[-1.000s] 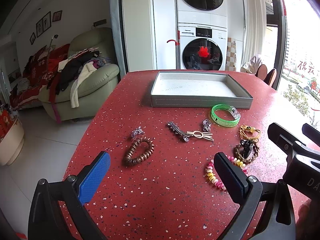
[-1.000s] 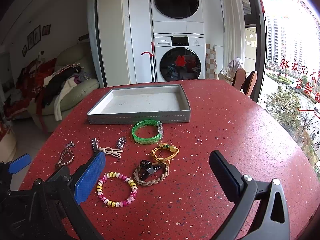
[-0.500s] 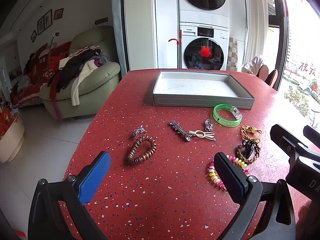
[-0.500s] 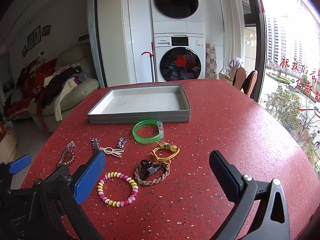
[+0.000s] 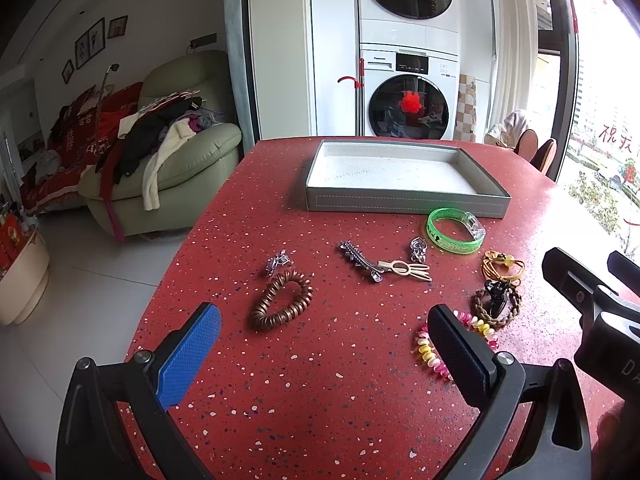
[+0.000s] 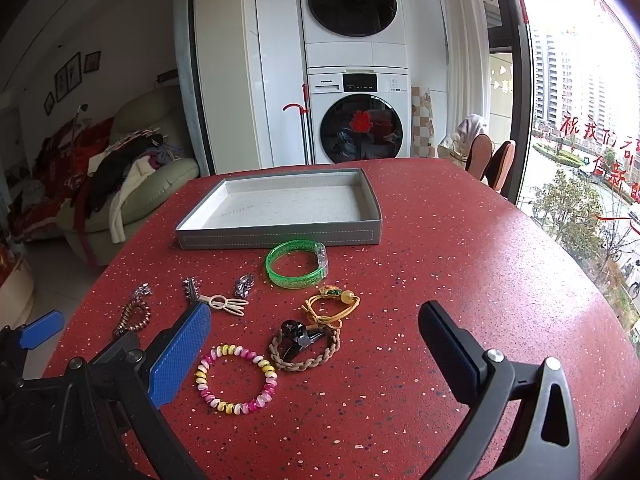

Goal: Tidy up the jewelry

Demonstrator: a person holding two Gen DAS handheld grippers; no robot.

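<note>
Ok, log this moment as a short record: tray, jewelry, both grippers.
tray: grey tray at the table's far side, nothing in it
on table: green bangle nearest the tray, brown bead bracelet, pink and yellow bracelet, braided bracelet with a black clip on it, yellow cord bracelet, hair clips
left gripper: open, holding nothing
right gripper: open, holding nothing

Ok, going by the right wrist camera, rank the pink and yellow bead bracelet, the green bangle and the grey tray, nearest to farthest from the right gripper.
1. Pink and yellow bead bracelet, just ahead of the open right gripper, left of centre.
2. Green bangle, mid-table, by the tray's front wall.
3. Grey tray, farthest back, nothing in it.
</note>
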